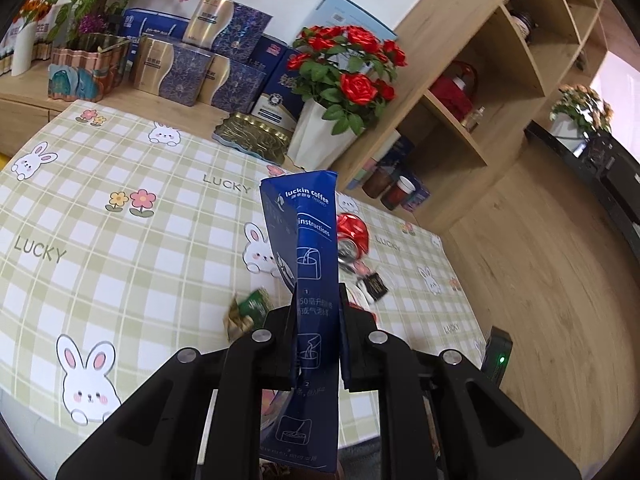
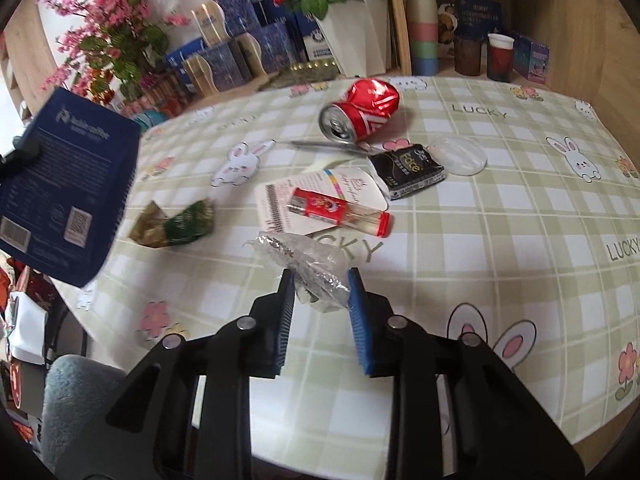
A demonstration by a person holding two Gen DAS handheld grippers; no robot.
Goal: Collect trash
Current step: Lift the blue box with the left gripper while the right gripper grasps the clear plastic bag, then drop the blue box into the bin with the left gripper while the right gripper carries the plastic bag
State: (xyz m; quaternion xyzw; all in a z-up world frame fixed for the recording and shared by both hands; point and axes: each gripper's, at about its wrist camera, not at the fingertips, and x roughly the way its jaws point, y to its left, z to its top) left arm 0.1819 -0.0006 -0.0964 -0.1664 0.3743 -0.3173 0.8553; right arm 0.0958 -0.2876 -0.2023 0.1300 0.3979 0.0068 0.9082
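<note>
My left gripper (image 1: 318, 300) is shut on a blue Luckin coffee box (image 1: 308, 280) and holds it upright above the table; the box also shows at the left of the right wrist view (image 2: 68, 184). My right gripper (image 2: 320, 280) is open, its fingers on either side of a crumpled clear plastic wrapper (image 2: 308, 264) on the checked tablecloth (image 2: 500, 240). Beyond it lie a small red-capped bottle (image 2: 340, 212) on a white card (image 2: 316, 192), a green-gold wrapper (image 2: 176, 224), a black packet (image 2: 408, 168) and a crushed red can (image 2: 360, 110).
A clear plastic lid (image 2: 458, 156) lies right of the black packet. Blue gift boxes (image 2: 236, 52), a white vase of red roses (image 1: 320, 136) and pink flowers (image 2: 112, 40) line the table's back. A wooden shelf (image 1: 480, 92) with cups stands at the right.
</note>
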